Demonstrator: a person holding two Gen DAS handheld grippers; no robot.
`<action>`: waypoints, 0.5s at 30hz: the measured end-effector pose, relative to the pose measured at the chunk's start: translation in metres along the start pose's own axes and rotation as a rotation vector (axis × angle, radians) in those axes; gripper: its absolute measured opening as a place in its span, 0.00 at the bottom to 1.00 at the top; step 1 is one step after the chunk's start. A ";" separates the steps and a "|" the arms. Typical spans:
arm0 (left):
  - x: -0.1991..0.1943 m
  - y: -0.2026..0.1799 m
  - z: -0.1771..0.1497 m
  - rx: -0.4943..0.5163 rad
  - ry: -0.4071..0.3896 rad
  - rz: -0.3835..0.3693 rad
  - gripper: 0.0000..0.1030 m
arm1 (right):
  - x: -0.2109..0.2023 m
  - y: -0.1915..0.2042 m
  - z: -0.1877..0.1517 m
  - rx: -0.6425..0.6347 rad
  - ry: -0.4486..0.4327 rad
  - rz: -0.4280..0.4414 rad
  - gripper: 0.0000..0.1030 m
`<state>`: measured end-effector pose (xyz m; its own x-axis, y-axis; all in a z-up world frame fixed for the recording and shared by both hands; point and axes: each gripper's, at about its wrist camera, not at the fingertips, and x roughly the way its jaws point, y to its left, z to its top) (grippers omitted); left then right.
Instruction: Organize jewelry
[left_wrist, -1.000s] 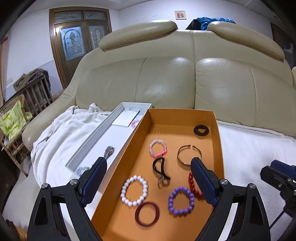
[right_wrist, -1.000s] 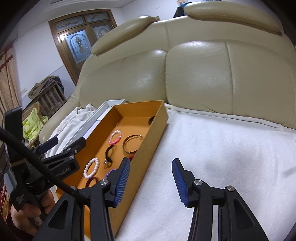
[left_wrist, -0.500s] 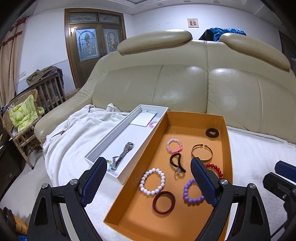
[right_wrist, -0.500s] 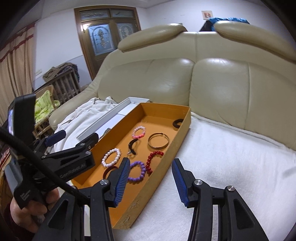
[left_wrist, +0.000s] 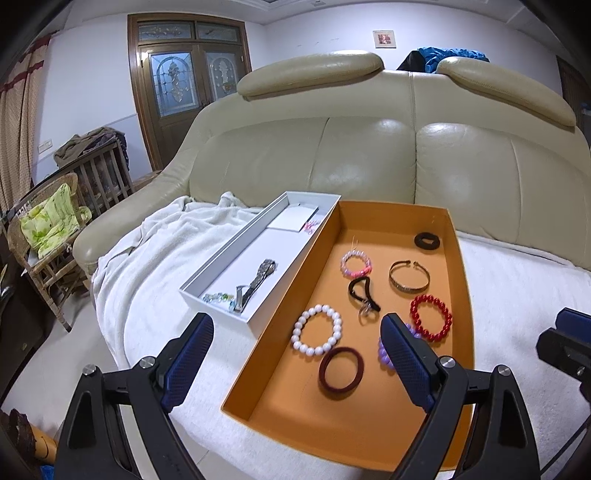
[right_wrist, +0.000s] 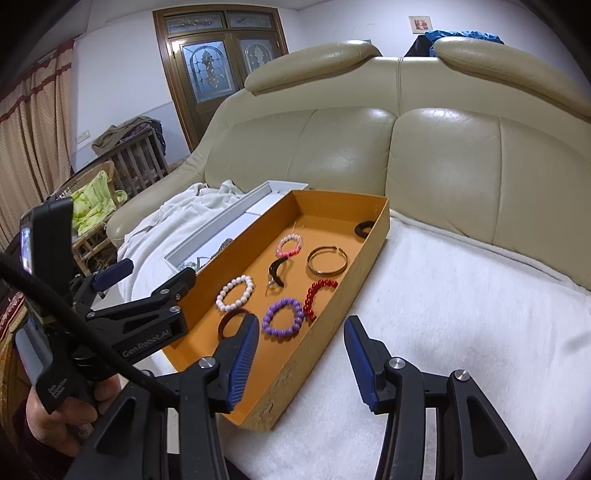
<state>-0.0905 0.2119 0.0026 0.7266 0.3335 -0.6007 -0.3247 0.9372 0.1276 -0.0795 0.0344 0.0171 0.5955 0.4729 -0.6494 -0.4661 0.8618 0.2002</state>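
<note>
Purple bracelet (left_wrist: 384, 352) half hidden behind left tongs (left_wrist: 297, 345), both tongs released and empty, right tongs (right_wrist: 301, 345) beside orange tray (right_wrist: 325, 321)

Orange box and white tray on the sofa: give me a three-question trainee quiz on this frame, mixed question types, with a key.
1. True or false: the left gripper holds a bracelet.
2. Which item lies in the white tray?
A. purple bead bracelet
B. metal watch
C. gold bangle
3. Fill in: the red bead bracelet lies in the orange box beside its ____ wall, as the left wrist view shows it.

Key
1. False; the jaws stand open with nothing between them.
2. B
3. right
</note>
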 end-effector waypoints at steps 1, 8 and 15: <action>0.001 0.001 -0.002 -0.004 0.005 -0.001 0.89 | 0.000 -0.001 -0.001 0.007 0.002 0.002 0.51; 0.009 0.000 -0.003 0.005 0.020 0.003 0.89 | 0.011 -0.007 -0.005 0.040 0.023 0.007 0.51; 0.019 -0.004 0.000 0.023 0.031 0.019 0.89 | 0.038 -0.015 -0.008 0.070 0.076 -0.004 0.52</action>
<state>-0.0757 0.2147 -0.0095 0.7011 0.3483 -0.6222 -0.3238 0.9329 0.1574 -0.0551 0.0374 -0.0163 0.5444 0.4565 -0.7037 -0.4152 0.8756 0.2468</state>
